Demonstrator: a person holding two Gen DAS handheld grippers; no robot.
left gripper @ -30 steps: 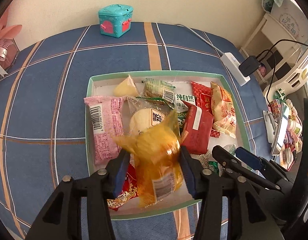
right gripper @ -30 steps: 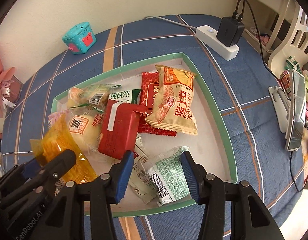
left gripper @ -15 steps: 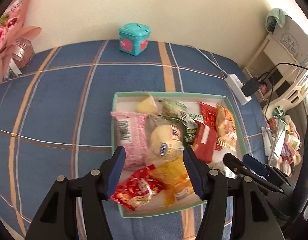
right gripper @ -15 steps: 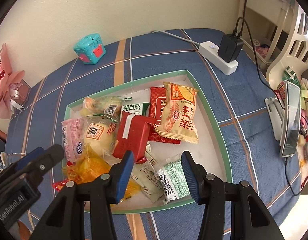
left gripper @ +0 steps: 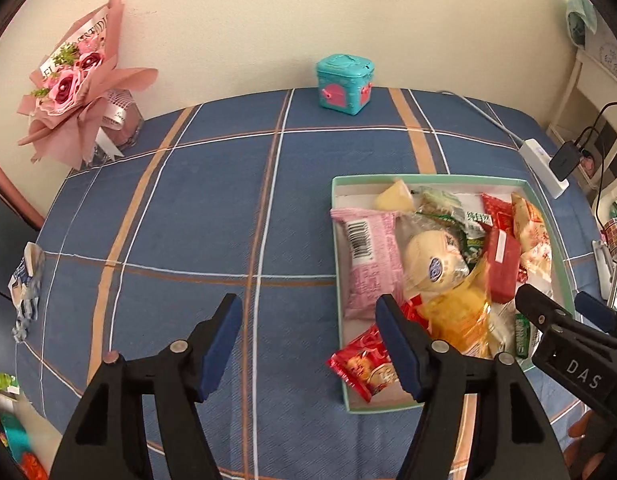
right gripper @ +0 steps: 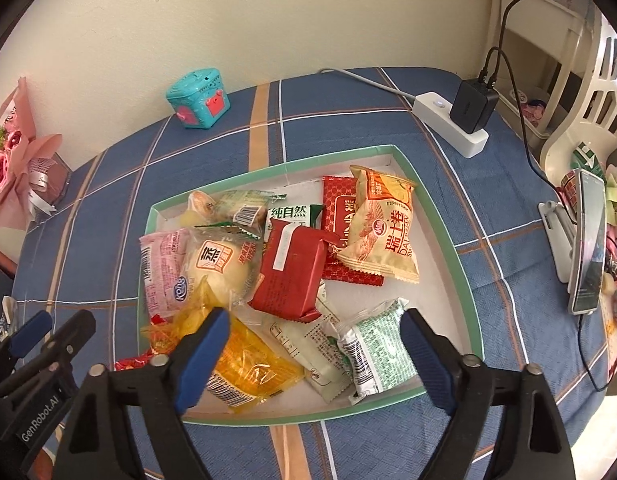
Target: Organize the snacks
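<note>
Counted roughly eleven snack packets heaped in one green-rimmed tray [right gripper: 436, 208] on the plaid counter [left gripper: 196, 216]. Left wide bare cloth beyond the tray's left edge. Had just widened both: left gripper [left gripper: 308, 344] jaws spread over bare cloth, empty; right gripper [right gripper: 314, 354] jaws spread wide above the yellow packet [right gripper: 248, 364], gripping nothing.

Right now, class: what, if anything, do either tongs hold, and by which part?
Nothing is held. The left tongs stand open over the tablecloth; the right tongs stand open above the snack tray.
</note>
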